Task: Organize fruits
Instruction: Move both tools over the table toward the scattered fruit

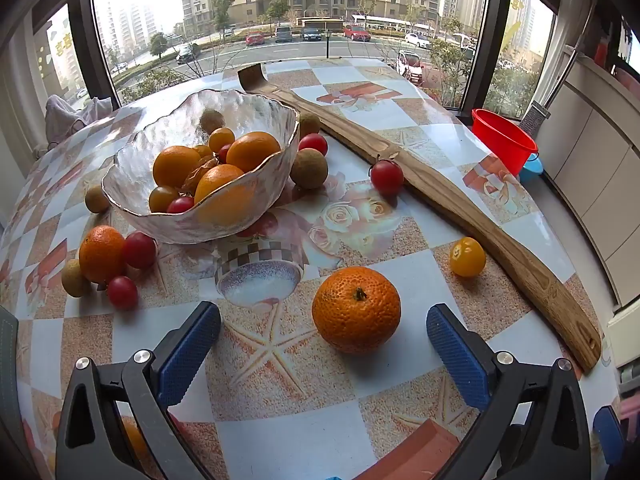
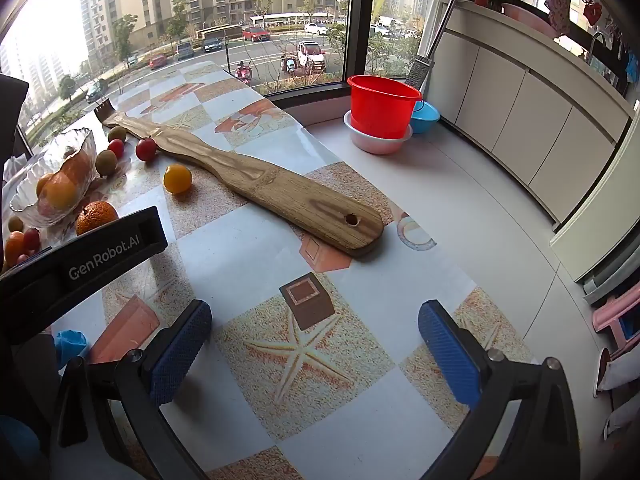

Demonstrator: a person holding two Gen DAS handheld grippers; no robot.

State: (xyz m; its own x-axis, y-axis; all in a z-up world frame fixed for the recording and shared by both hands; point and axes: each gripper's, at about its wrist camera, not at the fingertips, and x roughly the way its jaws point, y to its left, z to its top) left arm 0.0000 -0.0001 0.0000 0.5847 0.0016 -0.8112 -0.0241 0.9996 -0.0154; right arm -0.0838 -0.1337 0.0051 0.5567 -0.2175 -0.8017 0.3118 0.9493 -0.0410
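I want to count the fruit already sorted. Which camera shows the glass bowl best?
The left wrist view: the glass bowl sits near the middle, seen from above its rim, so the oranges and small tomatoes inside show. In the right wrist view the bowl is squeezed against the left edge, seen side-on, its contents blurred through the glass.

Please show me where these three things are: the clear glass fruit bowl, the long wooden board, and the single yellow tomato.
Clear glass fruit bowl (image 1: 256, 118): left wrist view, bare inner back wall.
Long wooden board (image 2: 304, 204): right wrist view, wide part near the hole.
Single yellow tomato (image 1: 467, 257): left wrist view, middle of its skin.
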